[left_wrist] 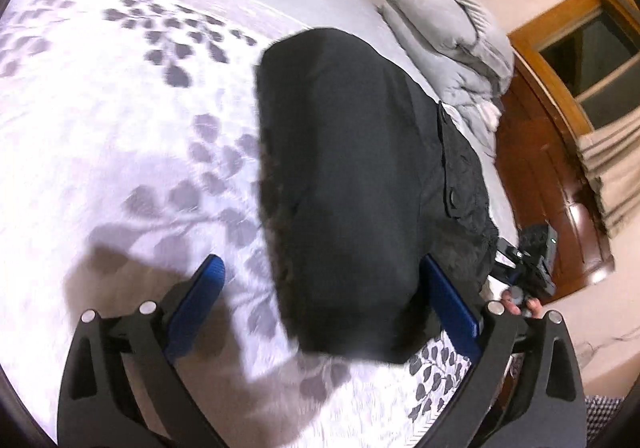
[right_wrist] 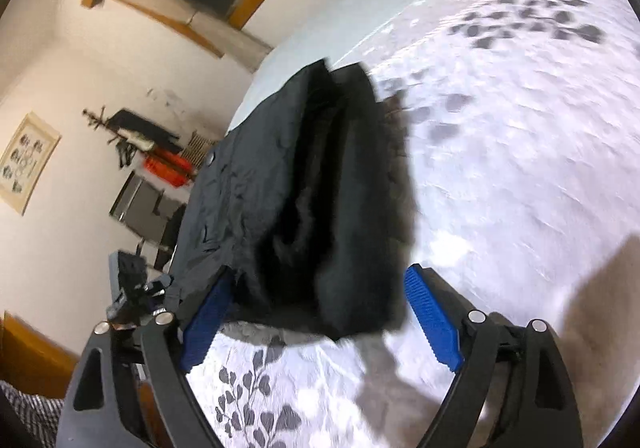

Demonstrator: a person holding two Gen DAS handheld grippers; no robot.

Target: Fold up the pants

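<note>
Folded pants (left_wrist: 344, 183) on bed (left_wrist: 120, 127) — both tools wide

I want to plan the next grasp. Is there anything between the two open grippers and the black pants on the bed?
Nothing visible is in the way. The black pants lie folded on the bed cover. The left gripper and the right gripper are both open at the near edge, with only bare cover before them.

No legible text anywhere.
</note>
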